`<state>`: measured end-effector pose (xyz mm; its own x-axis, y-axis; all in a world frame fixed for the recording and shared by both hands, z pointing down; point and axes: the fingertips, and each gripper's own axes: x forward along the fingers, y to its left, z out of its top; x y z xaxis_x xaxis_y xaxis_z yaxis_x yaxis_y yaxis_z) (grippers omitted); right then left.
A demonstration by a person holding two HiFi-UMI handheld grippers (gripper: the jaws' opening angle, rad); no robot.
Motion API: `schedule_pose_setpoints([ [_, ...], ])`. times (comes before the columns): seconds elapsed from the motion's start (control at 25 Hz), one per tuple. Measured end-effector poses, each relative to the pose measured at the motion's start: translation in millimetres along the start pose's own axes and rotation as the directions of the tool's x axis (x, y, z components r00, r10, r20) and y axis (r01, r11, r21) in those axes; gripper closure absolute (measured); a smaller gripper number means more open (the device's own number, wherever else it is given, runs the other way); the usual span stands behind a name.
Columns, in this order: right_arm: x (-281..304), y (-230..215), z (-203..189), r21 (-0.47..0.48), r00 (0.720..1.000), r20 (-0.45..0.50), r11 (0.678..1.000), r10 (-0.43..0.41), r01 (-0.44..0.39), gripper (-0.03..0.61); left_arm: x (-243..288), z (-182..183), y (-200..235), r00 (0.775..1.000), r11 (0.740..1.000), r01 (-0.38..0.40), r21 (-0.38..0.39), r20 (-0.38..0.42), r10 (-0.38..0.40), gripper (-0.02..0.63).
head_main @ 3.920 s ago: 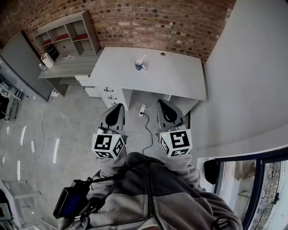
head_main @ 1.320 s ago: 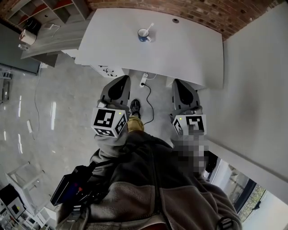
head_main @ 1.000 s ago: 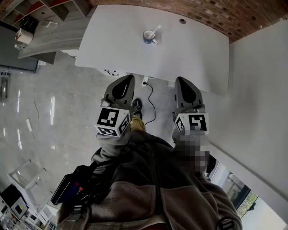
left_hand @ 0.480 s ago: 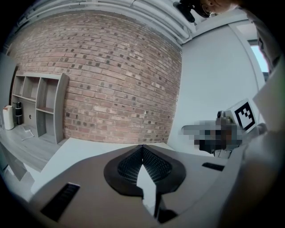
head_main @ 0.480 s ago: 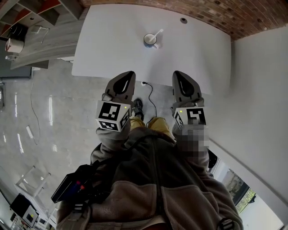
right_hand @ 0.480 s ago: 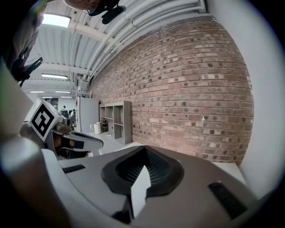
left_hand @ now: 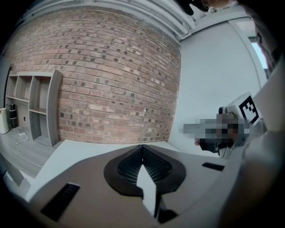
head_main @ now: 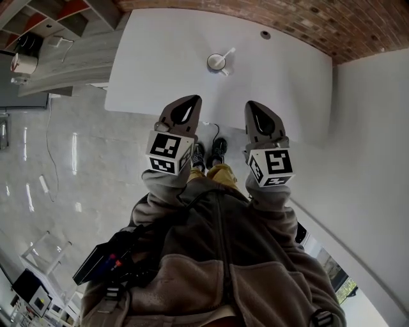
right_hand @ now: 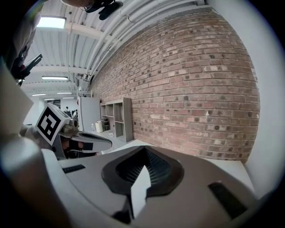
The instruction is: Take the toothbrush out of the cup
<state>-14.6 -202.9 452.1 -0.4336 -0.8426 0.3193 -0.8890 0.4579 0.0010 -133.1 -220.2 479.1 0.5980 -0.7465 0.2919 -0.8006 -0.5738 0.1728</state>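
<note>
A small cup (head_main: 216,62) stands on the white table (head_main: 160,57), near its far middle. A white toothbrush (head_main: 228,52) leans out of it to the upper right. My left gripper (head_main: 194,98) and right gripper (head_main: 250,103) are held side by side over the table's near edge, well short of the cup. The left gripper (left_hand: 142,145) has its jaws shut tip to tip with nothing between them. So does the right gripper (right_hand: 143,148). Neither gripper view shows the cup or toothbrush.
A brick wall (head_main: 300,25) runs behind the table and a white wall (head_main: 370,128) closes the right side. Grey shelves (head_main: 64,13) and a low counter (head_main: 64,64) with a white container (head_main: 24,62) stand at the left. The person's shoes (head_main: 209,152) are by the table's edge.
The person has walked up to the table. The grippers have moved from above the floor to above the table's near edge, closer to the cup. Both stayed shut.
</note>
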Motion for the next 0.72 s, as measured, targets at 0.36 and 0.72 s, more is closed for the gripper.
schedule_pose_setpoints([
  [0.36,22.6,-36.8,-36.1,0.070,0.996,-0.077,0.997,0.033,-0.028,0.578,55.9,-19.2,12.0,0.997,0.999,-0.038,0.026,-0.068,0.039,0.611],
  [0.72,36.6,-74.4,-57.0,0.124,0.993,-0.107,0.992,0.052,-0.039,0.578,119.7,-51.8,27.2,0.986,0.997,-0.050,0.054,-0.159,0.058,0.611],
])
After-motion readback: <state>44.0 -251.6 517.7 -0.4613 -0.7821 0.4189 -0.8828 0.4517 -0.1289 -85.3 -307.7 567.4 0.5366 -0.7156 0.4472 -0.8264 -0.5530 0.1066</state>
